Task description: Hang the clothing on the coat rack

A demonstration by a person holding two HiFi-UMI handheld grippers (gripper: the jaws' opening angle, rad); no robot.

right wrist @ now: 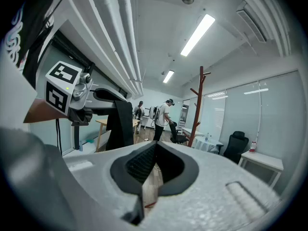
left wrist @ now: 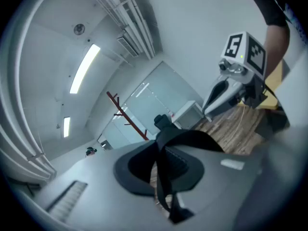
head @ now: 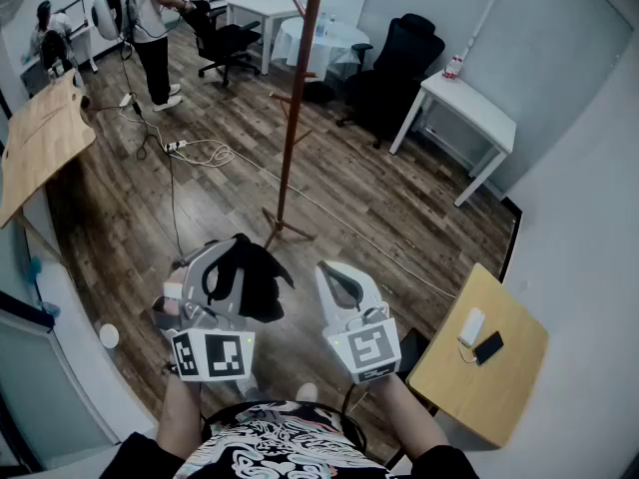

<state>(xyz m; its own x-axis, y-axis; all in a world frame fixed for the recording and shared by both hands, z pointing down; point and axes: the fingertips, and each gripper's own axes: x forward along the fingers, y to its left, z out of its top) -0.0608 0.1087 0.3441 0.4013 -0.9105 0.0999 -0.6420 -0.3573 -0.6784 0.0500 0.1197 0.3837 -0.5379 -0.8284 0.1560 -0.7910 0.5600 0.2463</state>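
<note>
gripping black clothing in the left gripper, jaws clenched on a dark strap-like fold that runs down through the slot between them. bunched over the jaw tips and draped just to their right, toward the right gripper. held up above the floor, not on the coat rack.

right jaws pressed together with nothing between, just beside the left pair and clear of the cloth. both pairs pointing roughly level toward the rack, which stands well ahead of the jaws: upright on the wooden boards, reddish-brown pole with short angled pegs.

farther ahead, past the rack: a black office chair and a round white-clothed surface. ahead and to the right of the jaws, a long white surface. ahead and to the left, a standing person in a light top and dark trousers, reaching toward a second chair, with a pale cable looped on the boards nearer the jaws.

close on the right of the right jaws, a light wooden surface carrying a dark phone and a small white object.
</note>
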